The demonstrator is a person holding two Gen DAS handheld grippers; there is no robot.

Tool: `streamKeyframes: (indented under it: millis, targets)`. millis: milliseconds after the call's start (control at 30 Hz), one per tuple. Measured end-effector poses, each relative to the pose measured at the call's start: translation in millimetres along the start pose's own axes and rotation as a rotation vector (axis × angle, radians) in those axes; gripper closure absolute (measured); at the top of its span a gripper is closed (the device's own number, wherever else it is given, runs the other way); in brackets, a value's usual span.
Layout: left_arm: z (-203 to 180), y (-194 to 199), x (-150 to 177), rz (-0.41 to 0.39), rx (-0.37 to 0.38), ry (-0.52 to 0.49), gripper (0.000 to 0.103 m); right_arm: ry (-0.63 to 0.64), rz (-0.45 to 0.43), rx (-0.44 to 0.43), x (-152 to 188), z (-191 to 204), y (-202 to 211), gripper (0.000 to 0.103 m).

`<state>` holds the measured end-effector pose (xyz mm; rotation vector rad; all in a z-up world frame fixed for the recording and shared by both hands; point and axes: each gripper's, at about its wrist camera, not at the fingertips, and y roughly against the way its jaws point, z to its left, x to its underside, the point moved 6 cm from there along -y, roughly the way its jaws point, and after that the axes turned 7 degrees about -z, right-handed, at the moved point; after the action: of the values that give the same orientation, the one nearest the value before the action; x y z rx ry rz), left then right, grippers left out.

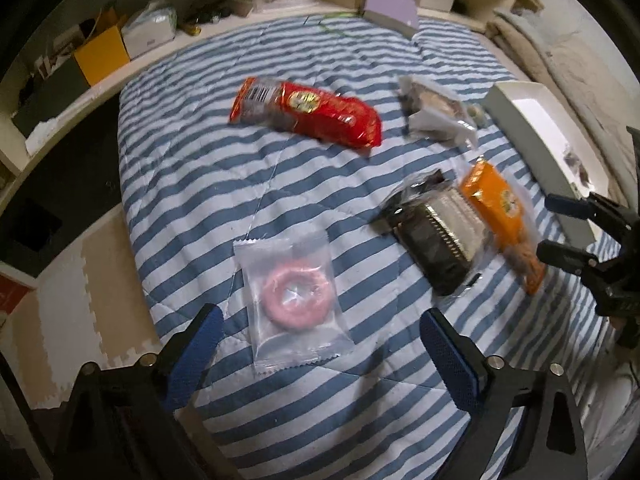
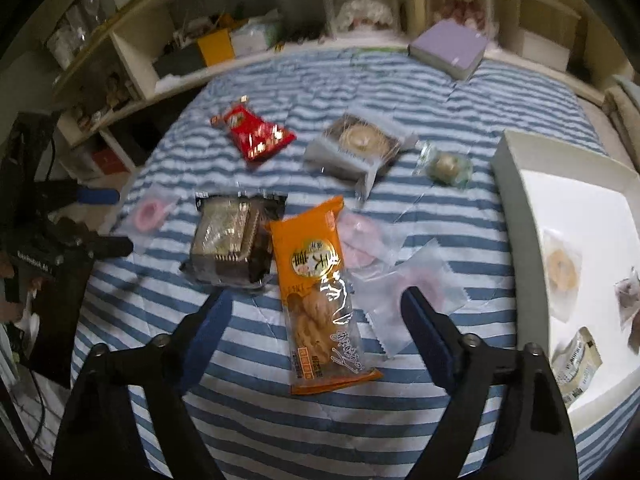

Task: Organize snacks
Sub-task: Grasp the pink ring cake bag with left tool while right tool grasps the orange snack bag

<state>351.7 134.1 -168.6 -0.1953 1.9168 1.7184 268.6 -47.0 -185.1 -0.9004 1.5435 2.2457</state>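
My left gripper is open over the striped bedcover. A clear packet with a pink ring-shaped snack lies between its blue pads, which stand apart from it. My right gripper is also open, and an orange cracker packet lies lengthwise between its fingers, untouched. Beside it are a dark cake packet, pink packets and a frosted packet. Farther off lie a red packet, a wrapped pastry and a small green sweet. A white box at the right holds several snacks.
A purple box sits at the bed's far edge. Shelves with a yellow box and clutter run along the back. The bed drops to the floor on the left. The left gripper shows at the right wrist view's left edge.
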Motion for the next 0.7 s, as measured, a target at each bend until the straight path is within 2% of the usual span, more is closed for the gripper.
streamKeyframes:
  millis: [200, 300, 367, 467, 500, 600, 700]
  targets:
    - [1, -24, 2, 0.078, -0.027, 0.024, 0.029, 0.034, 0.084, 0.003, 9, -2, -21, 0.038]
    - [1, -33, 1, 0.095, -0.036, 0.034, 0.031, 0.025, 0.106, 0.005, 11, -6, -26, 0.047]
    - [3, -37, -1, 0.095, -0.036, 0.051, 0.033, 0.025, 0.114, 0.001, 14, -7, -28, 0.048]
    - [7, -41, -3, 0.096, -0.042, 0.081, 0.043, 0.046, 0.122, 0.002, 16, -4, -30, 0.057]
    - [10, -42, -3, 0.097, -0.047, 0.092, 0.051, 0.054, 0.122, 0.005, 16, -3, -30, 0.058]
    - [14, -41, -3, 0.091, -0.033, 0.129, 0.053, 0.077, 0.110, 0.011, 16, 0, -29, 0.065]
    - [16, -37, -3, 0.073, -0.026, 0.140, 0.055, 0.064, 0.097, 0.002, 14, -1, -27, 0.066]
